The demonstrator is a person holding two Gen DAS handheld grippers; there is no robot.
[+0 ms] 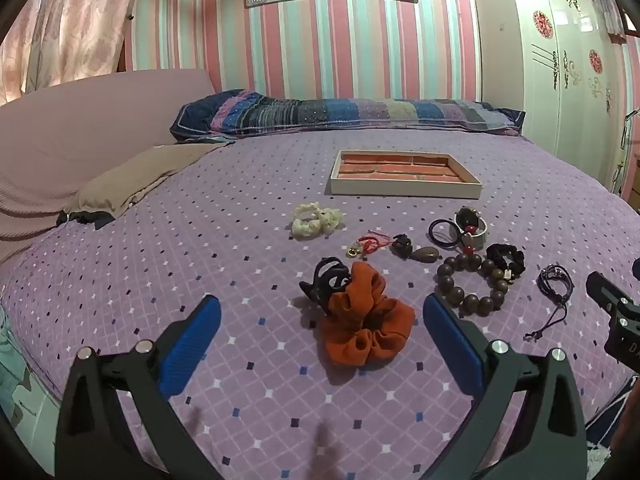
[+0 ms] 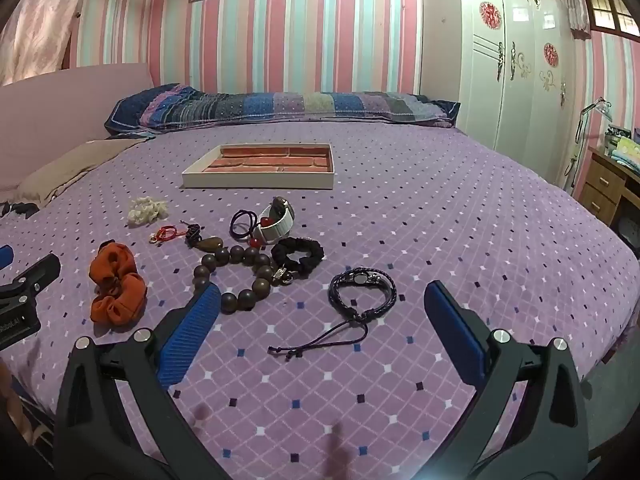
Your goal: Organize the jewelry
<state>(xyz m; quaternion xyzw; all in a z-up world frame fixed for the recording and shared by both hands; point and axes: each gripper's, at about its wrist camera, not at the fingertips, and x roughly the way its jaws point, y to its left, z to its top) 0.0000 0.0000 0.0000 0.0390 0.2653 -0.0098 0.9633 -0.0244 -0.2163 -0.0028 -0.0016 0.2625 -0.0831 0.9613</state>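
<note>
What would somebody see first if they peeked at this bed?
Probably the bright orange scrunchie, lying on the purple bedspread right in front of the left gripper, whose blue jaws are wide open. Next, the big wooden bead bracelet in the jewelry pile, and the empty brick-patterned tray farther back toward the pillow.

Black jaws, ribbed blue pads, silver screws.

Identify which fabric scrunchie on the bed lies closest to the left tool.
The orange fabric scrunchie, lying between the open left tool's blue fingers. The cream scrunchie and black scrunchie lie farther up the purple bedspread.
</note>
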